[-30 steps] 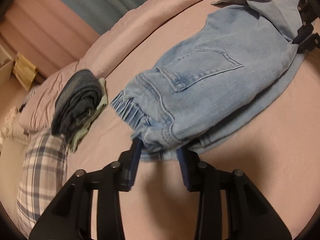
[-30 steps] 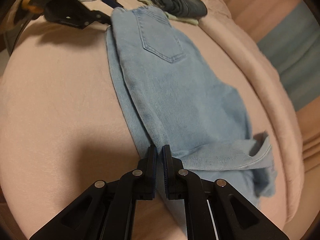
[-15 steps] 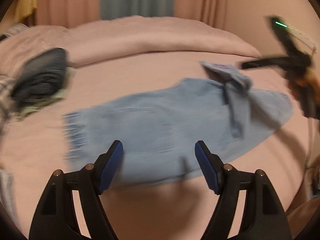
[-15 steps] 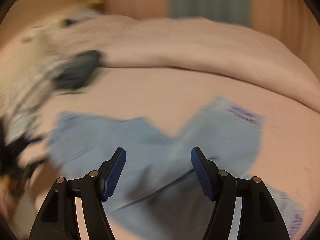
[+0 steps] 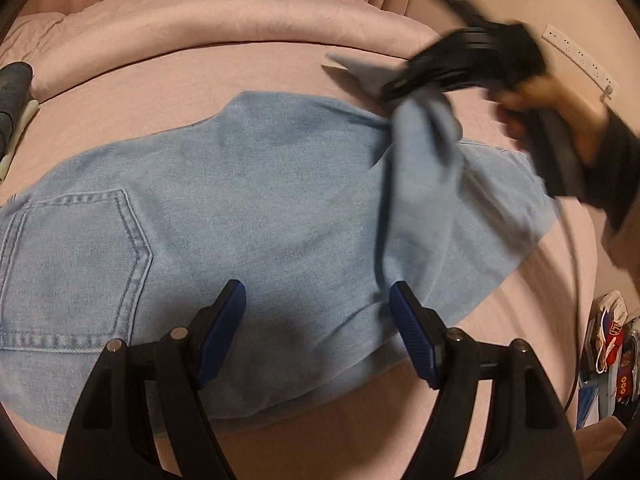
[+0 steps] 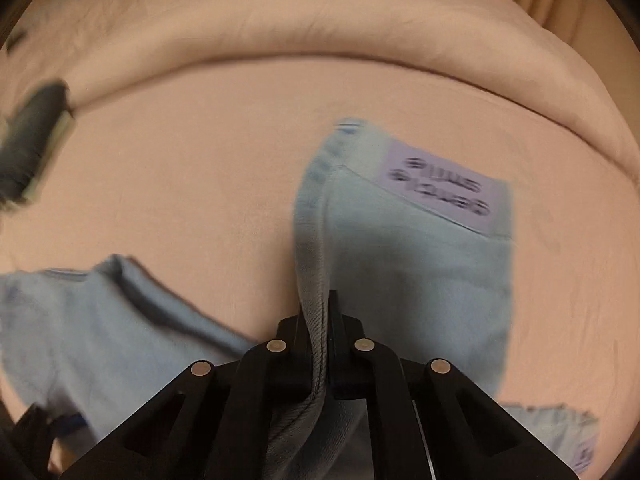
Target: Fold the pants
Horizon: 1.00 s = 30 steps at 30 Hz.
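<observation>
1. Currently the light-blue jeans (image 5: pixel 256 208) lie spread across the pink bedspread (image 5: pixel 224 68), back pocket (image 5: pixel 76 264) at 9 o'clock in the left wrist view, leg ends toward 3 o'clock.
2. Left gripper (image 5: pixel 316 332): released, jaws wide apart, hovering over the denim at 6 o'clock; nothing between the blue pads (image 5: pixel 224 320).
3. Right gripper (image 6: pixel 320 344): clenched on a stitched hem edge of the jeans, seam running straight up between the jaws. In the left view it sits at 1 o'clock, blurred, with a lifted flap of denim hanging below it.
4. A purple label (image 6: pixel 444 184) shows on the raised flap at 1 o'clock in the right wrist view; print too blurred to read.
5. Handling, as judged: denim is soft and limp but fairly heavy for cloth; it drapes from the grip and drags the rest along. Not fragile, not slippery; ribbed pads should bite well.
6. Best holds, as judged: doubled seams, hems, waistband; thick enough to pinch without slipping. Flat single-layer middle is poor, likely to bunch.
7. Dark folded clothes (image 5: pixel 14 92) sit at 9 to 10 o'clock, well apart from the jeans.
</observation>
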Tool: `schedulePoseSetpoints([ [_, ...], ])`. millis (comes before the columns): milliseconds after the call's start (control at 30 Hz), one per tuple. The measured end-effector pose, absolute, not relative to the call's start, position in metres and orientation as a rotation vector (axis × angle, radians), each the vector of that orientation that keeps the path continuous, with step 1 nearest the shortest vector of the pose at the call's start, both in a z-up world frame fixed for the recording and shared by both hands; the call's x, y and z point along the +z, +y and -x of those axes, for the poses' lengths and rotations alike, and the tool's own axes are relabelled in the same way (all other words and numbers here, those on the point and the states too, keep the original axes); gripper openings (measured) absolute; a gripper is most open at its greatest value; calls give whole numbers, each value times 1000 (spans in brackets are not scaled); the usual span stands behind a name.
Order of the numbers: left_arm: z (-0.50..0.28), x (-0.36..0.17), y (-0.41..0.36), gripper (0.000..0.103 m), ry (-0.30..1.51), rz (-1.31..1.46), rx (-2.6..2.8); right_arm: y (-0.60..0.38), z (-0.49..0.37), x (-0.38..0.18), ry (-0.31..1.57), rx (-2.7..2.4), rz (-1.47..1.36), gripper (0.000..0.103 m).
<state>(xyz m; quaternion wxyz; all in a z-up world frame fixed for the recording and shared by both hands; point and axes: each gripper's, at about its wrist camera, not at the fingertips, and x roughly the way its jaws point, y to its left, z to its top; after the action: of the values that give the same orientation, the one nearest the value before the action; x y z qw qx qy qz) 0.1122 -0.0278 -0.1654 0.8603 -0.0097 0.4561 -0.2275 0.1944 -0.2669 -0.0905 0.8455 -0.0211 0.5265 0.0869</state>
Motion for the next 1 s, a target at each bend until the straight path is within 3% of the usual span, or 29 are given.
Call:
schedulePoseSetpoints([
  [200,-117,-163,-33,75,964,47,-468,-356,-54,-30,758,182,-224,5],
  [367,-122,-163,-44,75,988,25,-452,-423,26,-74,720,73,-470,5],
  [433,-122,-162,-48,75,999,12,-438,-451,35,-105,768,68,-601,13],
  [500,-122,-160,-51,75,1007,7,-422,-469,44,-121,778,65,-703,33],
  [567,-122,-157,-47,75,1016,19,-406,-485,49,-131,748,61,-762,35],
  [667,-125,-159,-36,75,1030,52,-387,-502,47,-130,702,74,-839,57],
  [700,-126,-158,-36,75,1035,59,-377,-507,45,-133,695,69,-858,57],
  [833,-130,-161,-36,75,1062,71,-351,-515,39,-132,688,36,-880,54],
  [900,-133,-162,-33,75,1063,67,-333,-509,34,-132,690,19,-871,19],
  [1000,-144,-163,-34,74,1068,97,-304,-510,29,-119,688,24,-809,9],
])
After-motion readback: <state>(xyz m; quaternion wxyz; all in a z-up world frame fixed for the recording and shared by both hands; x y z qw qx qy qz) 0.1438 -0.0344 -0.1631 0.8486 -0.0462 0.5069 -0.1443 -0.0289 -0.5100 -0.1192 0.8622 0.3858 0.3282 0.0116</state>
